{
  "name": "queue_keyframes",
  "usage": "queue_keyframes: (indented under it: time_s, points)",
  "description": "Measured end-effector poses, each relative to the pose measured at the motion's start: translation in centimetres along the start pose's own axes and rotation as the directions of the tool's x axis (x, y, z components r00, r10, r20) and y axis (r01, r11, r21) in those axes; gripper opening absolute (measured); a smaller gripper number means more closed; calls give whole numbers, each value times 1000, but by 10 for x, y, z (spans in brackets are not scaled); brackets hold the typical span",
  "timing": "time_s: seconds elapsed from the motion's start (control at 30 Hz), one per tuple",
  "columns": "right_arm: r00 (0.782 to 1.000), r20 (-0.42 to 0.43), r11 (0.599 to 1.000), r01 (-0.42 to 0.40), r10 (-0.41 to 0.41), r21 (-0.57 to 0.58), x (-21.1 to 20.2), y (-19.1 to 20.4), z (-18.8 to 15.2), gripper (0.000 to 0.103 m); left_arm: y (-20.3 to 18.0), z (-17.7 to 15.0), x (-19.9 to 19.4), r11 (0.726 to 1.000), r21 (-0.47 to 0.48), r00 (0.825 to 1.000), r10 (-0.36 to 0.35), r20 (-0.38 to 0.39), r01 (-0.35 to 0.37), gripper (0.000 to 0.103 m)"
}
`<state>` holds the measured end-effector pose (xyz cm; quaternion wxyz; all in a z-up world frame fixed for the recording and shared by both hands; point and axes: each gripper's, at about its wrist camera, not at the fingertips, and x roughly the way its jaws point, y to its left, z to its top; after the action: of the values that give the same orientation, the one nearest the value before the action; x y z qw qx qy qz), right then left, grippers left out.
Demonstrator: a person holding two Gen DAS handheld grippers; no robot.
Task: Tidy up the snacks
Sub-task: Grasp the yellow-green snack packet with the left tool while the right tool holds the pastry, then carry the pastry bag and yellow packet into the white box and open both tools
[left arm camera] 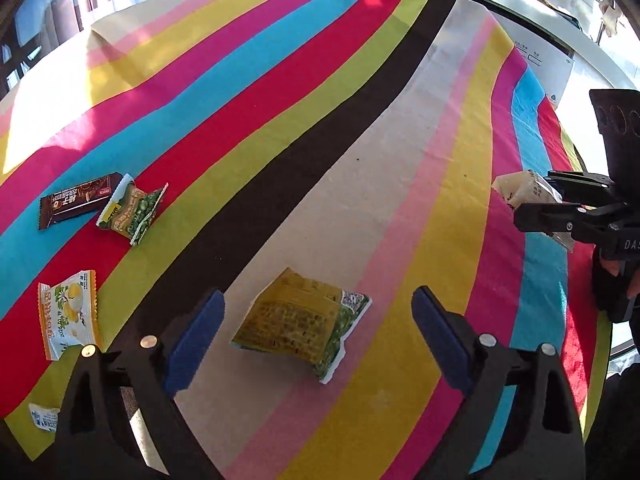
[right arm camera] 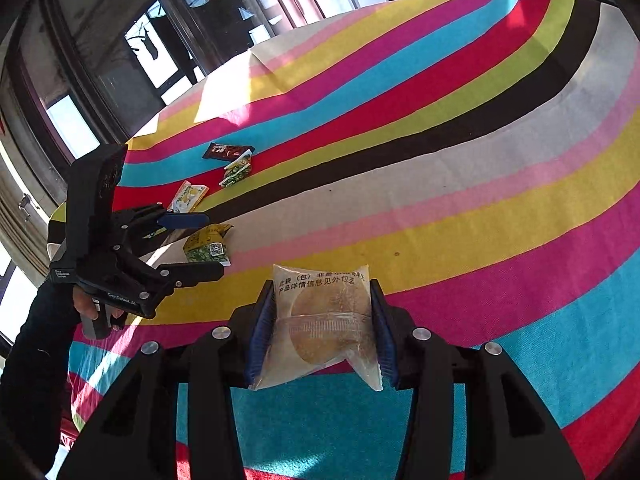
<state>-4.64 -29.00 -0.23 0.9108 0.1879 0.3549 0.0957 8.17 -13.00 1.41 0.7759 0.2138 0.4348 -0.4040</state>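
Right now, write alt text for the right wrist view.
The right gripper clamps a clear-wrapped round pastry above a rainbow-striped tablecloth. At left, the open left gripper brackets a yellow-green pea snack packet.

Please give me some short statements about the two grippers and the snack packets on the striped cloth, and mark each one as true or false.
1. The right gripper is closed on a clear packet with a round cake inside. True.
2. The left gripper grips the yellow-green packet. False: its blue fingers stand open on either side of the packet, not touching it.
3. The brown bar lies on the striped cloth, next to a green packet. True.
4. The white and orange packet is stacked on the brown bar. False: it lies apart from it on the cloth.
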Motion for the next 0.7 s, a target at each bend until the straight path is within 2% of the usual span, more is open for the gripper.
queue_keyframes:
  time_s: [0.03,0.07,0.1,0.17,0.2,0.37,0.43,0.5,0.6,0.7]
  points:
    - [1000,3,1000,-4,4,2,-1,-1,0,45,-2,1,6,1000,11,1000,-1,-18,1,82]
    - [1000,6,1000,-7,7,6,-1,-1,0,46,-5,1,5,1000,29,1000,0,1,0,77]
    - [1000,9,1000,-11,11,8,-2,-2,-1,46,-5,-1,6,1000,9,1000,-10,17,10,57]
    - [1000,17,1000,-19,19,9,-3,-2,0,46,-11,-4,-8,998,-39,998,-52,43,54,44]
    - [1000,19,1000,-22,22,10,-3,-2,0,46,-17,-11,-14,998,-58,997,-32,67,36,39]
    - [999,21,999,-37,37,8,-3,-2,0,46,-63,-52,-48,987,-159,988,61,143,-38,37]
    - [999,21,999,-40,40,6,-2,-2,0,46,-77,-69,-63,975,-220,981,77,180,-36,36]
    - [999,21,999,-40,40,7,-2,-2,-1,46,-85,-82,-75,958,-284,973,102,206,-40,35]
    - [999,21,999,-38,38,6,-2,-2,0,46,-91,-98,-90,941,-324,959,175,224,-96,34]
    - [999,22,999,-31,31,8,-3,-2,-1,46,-91,-105,-95,939,-331,956,178,234,-94,34]
